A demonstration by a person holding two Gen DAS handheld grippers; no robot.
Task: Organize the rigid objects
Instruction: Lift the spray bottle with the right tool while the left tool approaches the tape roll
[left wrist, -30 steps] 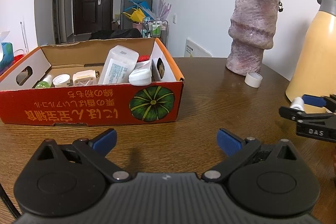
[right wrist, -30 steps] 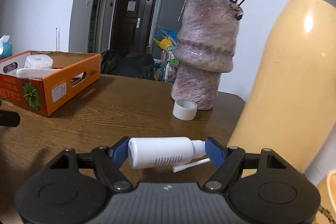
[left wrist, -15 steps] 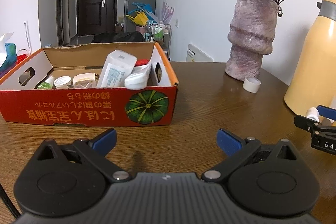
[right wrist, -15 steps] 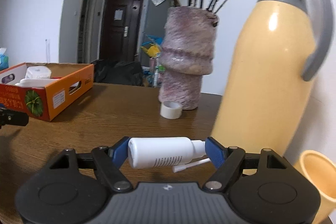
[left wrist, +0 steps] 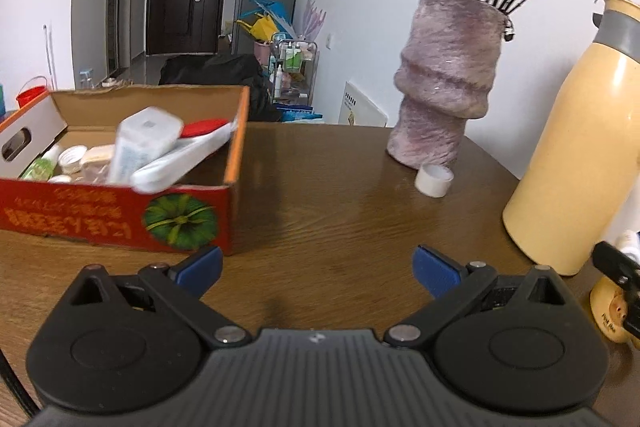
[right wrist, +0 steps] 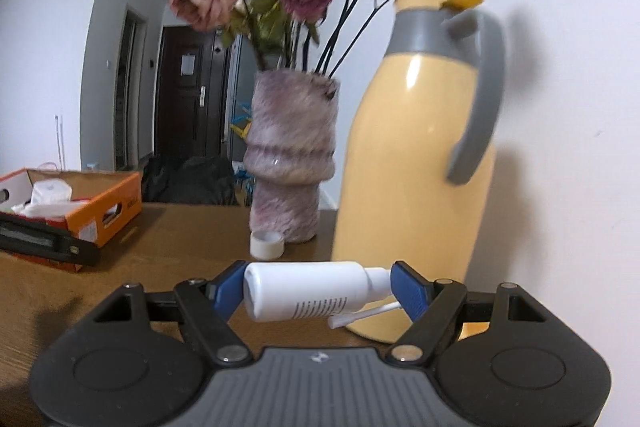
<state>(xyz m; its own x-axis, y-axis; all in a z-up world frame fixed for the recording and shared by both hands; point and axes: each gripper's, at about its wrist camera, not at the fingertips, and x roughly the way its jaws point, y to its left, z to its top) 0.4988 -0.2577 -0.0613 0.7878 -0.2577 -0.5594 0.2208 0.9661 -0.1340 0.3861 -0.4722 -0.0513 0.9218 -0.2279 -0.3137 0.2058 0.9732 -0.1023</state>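
At the far left, the red and orange cardboard box (left wrist: 120,223) with a pumpkin printed on its side already holds a jumble of small white containers and bottles, so I judge a good part of the sorting done. My left tongs (left wrist: 316,267) hang released and empty over the brown wooden table (left wrist: 320,187), just in front of the box. Further right, a small white plastic cap (left wrist: 434,180) sits loose on the table at the foot of the mottled purple ceramic vase (left wrist: 444,83); it looks left to collect. My right tongs (right wrist: 318,293) are clenched on a white plastic spray bottle (right wrist: 308,295), held crosswise before the tall yellow thermos jug (right wrist: 416,163), well apart from the box.
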